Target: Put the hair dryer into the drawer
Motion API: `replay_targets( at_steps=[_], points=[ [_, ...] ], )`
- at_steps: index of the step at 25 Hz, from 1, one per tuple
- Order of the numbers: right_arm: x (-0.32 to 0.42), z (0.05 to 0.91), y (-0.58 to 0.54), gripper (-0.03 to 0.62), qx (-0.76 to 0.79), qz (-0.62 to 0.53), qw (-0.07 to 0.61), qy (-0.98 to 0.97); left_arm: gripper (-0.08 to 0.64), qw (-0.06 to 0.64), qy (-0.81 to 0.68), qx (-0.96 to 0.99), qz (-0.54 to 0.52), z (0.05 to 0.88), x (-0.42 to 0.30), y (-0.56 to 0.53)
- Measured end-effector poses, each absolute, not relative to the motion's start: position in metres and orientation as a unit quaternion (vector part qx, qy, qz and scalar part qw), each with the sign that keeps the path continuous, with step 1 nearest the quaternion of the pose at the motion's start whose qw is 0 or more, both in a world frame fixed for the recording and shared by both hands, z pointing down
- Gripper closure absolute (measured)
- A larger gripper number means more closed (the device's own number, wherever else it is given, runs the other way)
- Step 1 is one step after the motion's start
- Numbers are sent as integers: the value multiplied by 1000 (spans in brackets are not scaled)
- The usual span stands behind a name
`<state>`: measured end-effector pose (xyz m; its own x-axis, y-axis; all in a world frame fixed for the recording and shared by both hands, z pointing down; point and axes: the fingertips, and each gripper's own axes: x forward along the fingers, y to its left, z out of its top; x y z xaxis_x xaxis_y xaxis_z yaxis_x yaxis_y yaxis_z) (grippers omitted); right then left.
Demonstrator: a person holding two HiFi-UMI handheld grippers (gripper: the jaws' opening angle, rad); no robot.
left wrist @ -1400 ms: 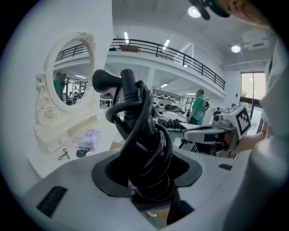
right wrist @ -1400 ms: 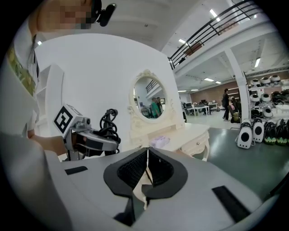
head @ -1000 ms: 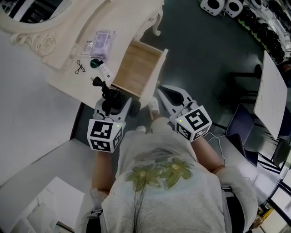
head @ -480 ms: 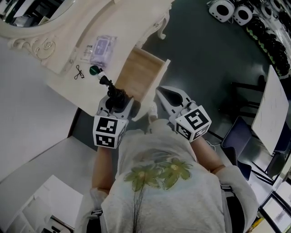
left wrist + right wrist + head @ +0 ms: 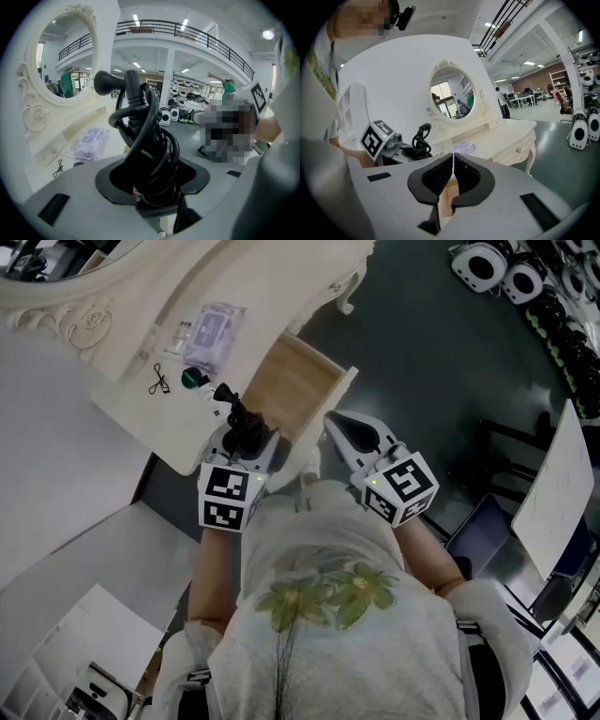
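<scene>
- Cream dressing table (image 5: 136, 423) with an oval mirror (image 5: 65, 61) stands on a dark green floor (image 5: 422, 362); its drawer (image 5: 295, 390) is pulled out and shows a bare wooden bottom.
- On the tabletop, close to the drawer's left side, lie a purple packet (image 5: 211, 329), a green-capped bottle (image 5: 194, 379) and a thin black clip (image 5: 159, 382).
- White round-eyed devices (image 5: 483, 266) sit on the floor well apart from the table.
- Both grippers are held close in front of the person's flower-print shirt (image 5: 328, 596), marker cubes toward the body and jaws toward the table.
- The left gripper (image 5: 248, 451) slants downward at the table's near edge, just left of the drawer, and its jaws clamp the hair dryer (image 5: 150, 154).
- The right gripper (image 5: 453, 164) has its jaws pressed together with nothing between them; its tips are by the drawer's front, wood showing below them.
- The hair dryer is black, with its cord wound round it. It sticks out of the left jaws along the gripper's own line, long axis toward the tabletop and mirror, plug (image 5: 105, 82) at the far end, above the table edge beside the bottle, not over the drawer.
</scene>
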<state>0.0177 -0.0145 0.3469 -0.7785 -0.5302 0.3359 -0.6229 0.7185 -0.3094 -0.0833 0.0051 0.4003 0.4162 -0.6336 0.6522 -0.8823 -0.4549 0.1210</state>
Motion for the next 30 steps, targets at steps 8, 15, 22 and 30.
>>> replay_targets(
  at_steps=[8,15,22,30],
  points=[
    [17,359,-26,569,302,222,117,-920,344,242,-466,799,294,420,-81,-6],
    [21,367,-31,569,301,232,120,-917,344,248,-459,793,314,437,-79,-11],
    [26,373,-35,569,301,239,121,-915,344,254,-449,789,332,453,-77,-15],
    [24,378,-37,569,290,246,121,-917,344,263,-439,782,356,472,-78,-14]
  ],
)
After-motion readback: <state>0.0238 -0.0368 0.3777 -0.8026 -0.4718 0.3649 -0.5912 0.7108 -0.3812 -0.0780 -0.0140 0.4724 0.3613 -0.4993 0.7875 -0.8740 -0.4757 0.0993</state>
